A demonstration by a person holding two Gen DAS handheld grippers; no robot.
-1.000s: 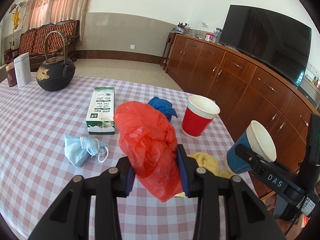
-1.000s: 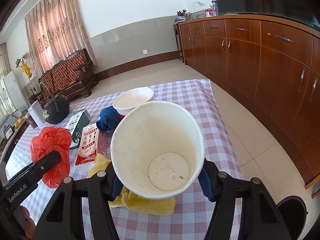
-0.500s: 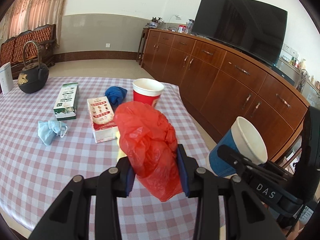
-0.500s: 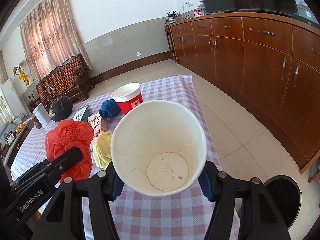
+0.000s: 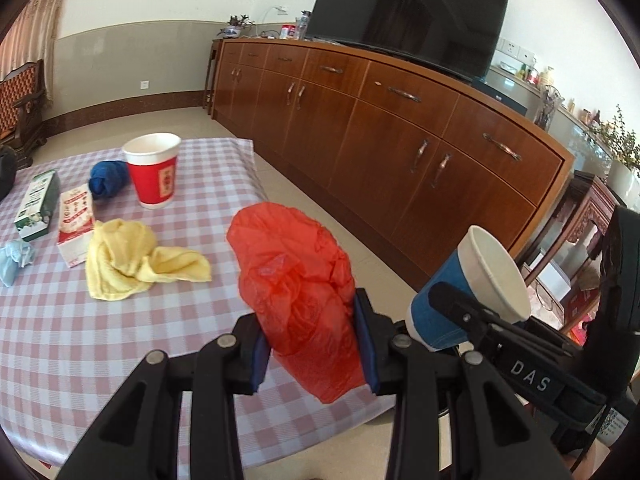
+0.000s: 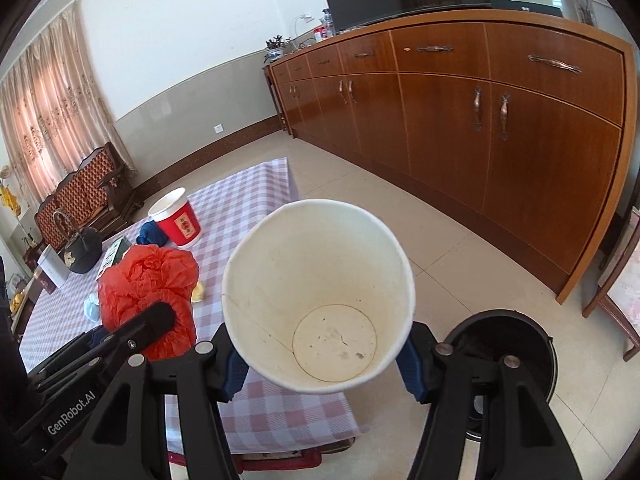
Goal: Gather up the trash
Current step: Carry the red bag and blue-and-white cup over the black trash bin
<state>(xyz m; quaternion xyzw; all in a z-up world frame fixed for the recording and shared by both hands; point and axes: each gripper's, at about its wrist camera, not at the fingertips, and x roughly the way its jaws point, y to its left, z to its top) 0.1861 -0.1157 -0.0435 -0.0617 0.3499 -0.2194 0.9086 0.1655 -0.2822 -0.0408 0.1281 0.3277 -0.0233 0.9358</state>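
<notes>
Both loads are up off the counter [image 5: 120,340]: left gripper [image 5: 314,354] fingers clamped on the red plastic bag [image 5: 296,292], right gripper [image 6: 320,364] fingers squeezed around the empty paper cup [image 6: 320,300]. The black bin [image 6: 508,344] sits just below right, probably the drop. Left behind: 1 red cup [image 5: 154,176], yellow cloth [image 5: 132,260], cartons.

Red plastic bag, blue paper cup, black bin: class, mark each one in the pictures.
red plastic bag [image 5: 296,284], left wrist view, crumpled middle.
blue paper cup [image 6: 320,300], right wrist view, inner wall.
black bin [image 6: 538,330], right wrist view, rim on the floor.
</notes>
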